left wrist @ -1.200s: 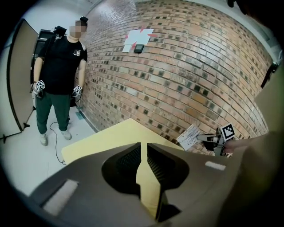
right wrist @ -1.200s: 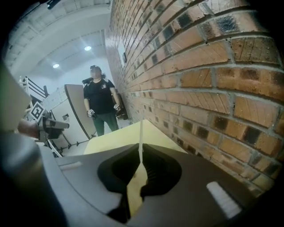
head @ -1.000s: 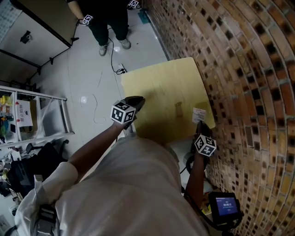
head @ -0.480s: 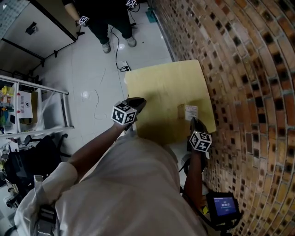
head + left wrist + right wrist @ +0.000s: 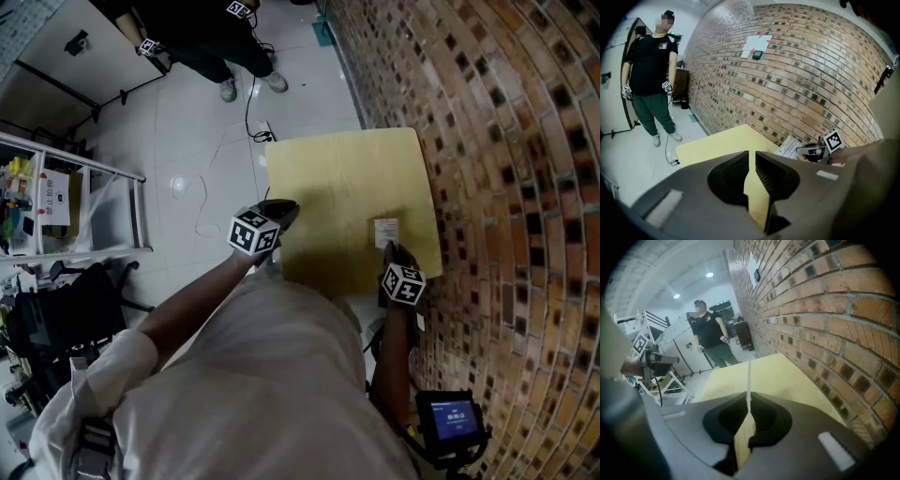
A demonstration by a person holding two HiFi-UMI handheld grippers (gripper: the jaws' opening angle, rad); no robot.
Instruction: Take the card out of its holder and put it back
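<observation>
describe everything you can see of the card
The card is a small, thin white rectangle, paper-like, with fine dark print too small to read. The right gripper is shut on its near edge and holds it over the yellow table, close to the brick wall. From the right gripper view it shows edge-on, a thin white line between the jaws. Whether it touches anything else cannot be told.

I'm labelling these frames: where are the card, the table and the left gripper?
card (image 5: 385, 231): head view, its printed face.
table (image 5: 328, 178): head view, bare top.
left gripper (image 5: 289, 208): head view, between its fingertips.
</observation>
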